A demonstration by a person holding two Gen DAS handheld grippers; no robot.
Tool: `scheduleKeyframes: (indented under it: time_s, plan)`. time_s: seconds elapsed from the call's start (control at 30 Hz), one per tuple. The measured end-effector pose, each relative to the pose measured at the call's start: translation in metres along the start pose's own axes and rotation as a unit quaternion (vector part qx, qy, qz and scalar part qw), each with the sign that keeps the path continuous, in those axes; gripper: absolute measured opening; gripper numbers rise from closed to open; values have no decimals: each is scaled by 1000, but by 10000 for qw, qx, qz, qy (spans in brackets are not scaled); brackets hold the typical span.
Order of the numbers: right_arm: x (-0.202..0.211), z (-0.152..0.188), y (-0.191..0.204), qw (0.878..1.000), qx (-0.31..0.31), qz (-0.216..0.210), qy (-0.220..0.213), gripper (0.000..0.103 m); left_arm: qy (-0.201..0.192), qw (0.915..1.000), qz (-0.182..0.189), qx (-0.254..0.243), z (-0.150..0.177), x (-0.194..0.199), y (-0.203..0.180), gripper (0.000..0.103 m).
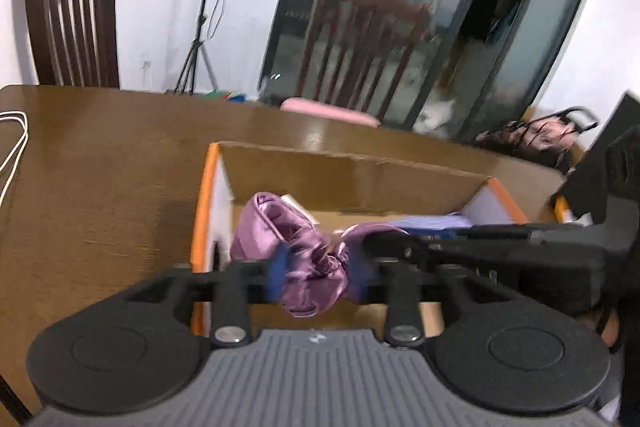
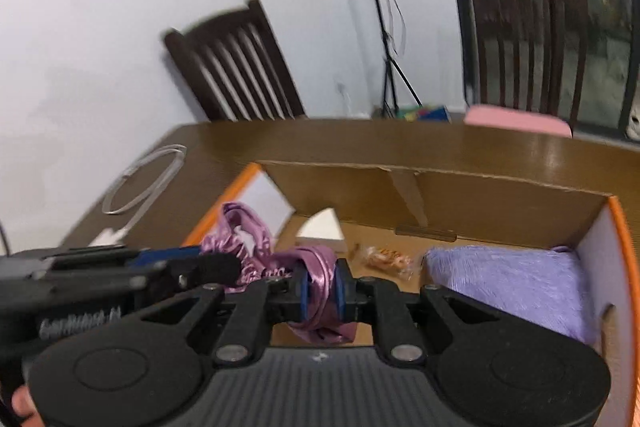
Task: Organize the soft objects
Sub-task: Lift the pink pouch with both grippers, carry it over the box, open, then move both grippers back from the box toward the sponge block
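I have the purple satin cloth (image 2: 316,267) strung between both tools, hanging over the near left part of the open cardboard box (image 2: 480,203) on the table (image 1: 100,155). The right gripper (image 2: 320,291) has its jaws pressed onto a bunched fold of it. The left gripper (image 1: 318,273) has its blue pads either side of another bunch; whether they bite or merely flank it I cannot tell through the blur.

The cloth looks light, limp and slippery (satin slides out of a pinch easily), so I judge a gathered, thick fold the best place to take hold, not a single edge. It should drop and crumple wherever released.

Inside the box, a lilac fluffy cloth (image 2: 504,283) fills the right side, a small wrapped snack (image 2: 390,259) lies mid-floor, and a white wedge (image 2: 322,227) sits further back. A white cable (image 2: 144,183) loops on the table to the left. Two chairs stand beyond. The two tools are crowded together, the main obstruction.
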State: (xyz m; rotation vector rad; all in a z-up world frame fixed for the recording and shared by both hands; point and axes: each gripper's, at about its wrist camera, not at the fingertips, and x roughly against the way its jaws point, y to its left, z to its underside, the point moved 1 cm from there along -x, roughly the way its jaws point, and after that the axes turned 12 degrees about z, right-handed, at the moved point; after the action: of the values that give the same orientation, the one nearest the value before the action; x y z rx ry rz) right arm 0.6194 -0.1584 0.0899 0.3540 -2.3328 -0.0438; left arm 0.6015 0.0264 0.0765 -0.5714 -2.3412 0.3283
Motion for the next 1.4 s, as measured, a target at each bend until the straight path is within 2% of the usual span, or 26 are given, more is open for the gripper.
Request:
scheduleKeyframes:
  time_s: [0.1, 0.13, 0.23, 0.37, 0.43, 0.5, 0.6, 0.67, 0.73, 0.97, 1.03, 1.17, 1.23, 1.3, 1.4]
  plan:
    - [-24, -2, -3, 9996, -158, -16, 252, 29, -66, 9999, -48, -65, 1, 3, 10, 49]
    - [-23, -1, -3, 9996, -184, 18, 200, 33, -123, 9999, -22, -72, 1, 8, 9, 51]
    - [-7, 0, -2, 9999, -123, 86, -11, 37, -256, 9994, -56, -225, 2, 25, 2, 53]
    - [44, -10, -9, 9985, 60, 282, -464, 44, -389, 9972, -218, -594, 4, 54, -22, 54]
    - [80, -11, -15, 9964, 197, 403, -717, 49, -522, 9954, -225, -765, 8, 78, -38, 61]
    - [115, -5, -20, 9939, 305, 518, -919, 55, -675, 9937, -233, -864, 15, 102, -52, 63]
    - [169, 12, -29, 9899, 410, 673, -1178, 57, -911, 9883, -471, -1133, 27, 134, -75, 64]
    - [204, 29, -35, 9869, 501, 744, -1341, 60, -1067, 9840, -611, -1290, 42, 158, -90, 68]
    - [235, 49, -38, 9835, 547, 818, -1518, 67, -1189, 9803, -638, -1442, 60, 179, -105, 70]
    - [316, 143, -34, 9698, 690, 849, -2180, 75, -1645, 9689, -387, -1807, 144, 244, -154, 83]
    - [332, 171, -28, 9640, 784, 921, -2368, 83, -1781, 9648, -355, -1904, 171, 257, -169, 86]
    - [358, 231, -12, 9492, 1061, 1125, -2740, 86, -1968, 9604, -443, -1920, 221, 277, -187, 91]
    - [367, 256, -7, 9479, 1073, 1100, -2792, 87, -2033, 9590, -477, -1918, 247, 284, -191, 96]
    - [372, 284, -3, 9494, 975, 1035, -2801, 87, -2008, 9582, -556, -1962, 272, 286, -193, 96]
    - [376, 316, -1, 9535, 830, 1123, -2673, 87, -1827, 9627, -619, -1899, 304, 286, -194, 96]
